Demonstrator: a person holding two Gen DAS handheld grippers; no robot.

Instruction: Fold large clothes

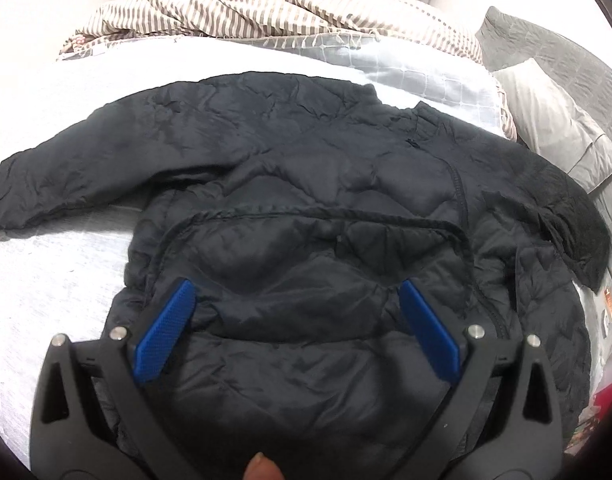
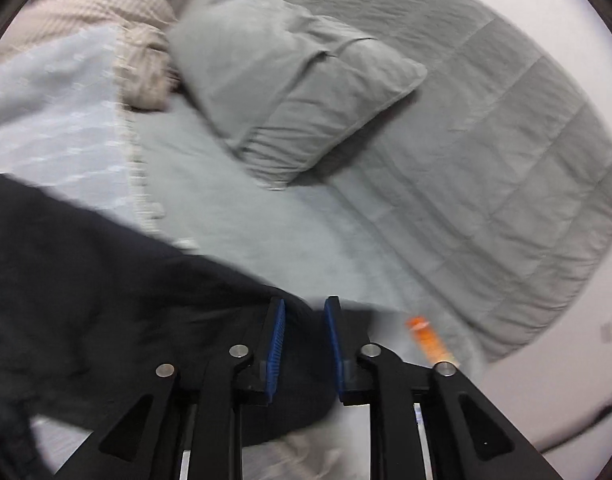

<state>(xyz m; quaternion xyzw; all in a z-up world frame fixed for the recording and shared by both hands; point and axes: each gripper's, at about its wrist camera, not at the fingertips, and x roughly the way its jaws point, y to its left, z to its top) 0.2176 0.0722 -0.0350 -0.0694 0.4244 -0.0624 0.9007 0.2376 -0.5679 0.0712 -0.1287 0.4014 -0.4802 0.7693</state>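
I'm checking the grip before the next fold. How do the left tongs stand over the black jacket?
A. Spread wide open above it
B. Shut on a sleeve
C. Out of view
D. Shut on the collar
A: the left tongs hang over the black quilted jacket with the blue pads far apart and no fabric pinched between them.

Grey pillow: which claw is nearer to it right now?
Right. The right claw sits at the jacket edge facing the grey pillow; the left claw hovers mid-jacket, farther away.
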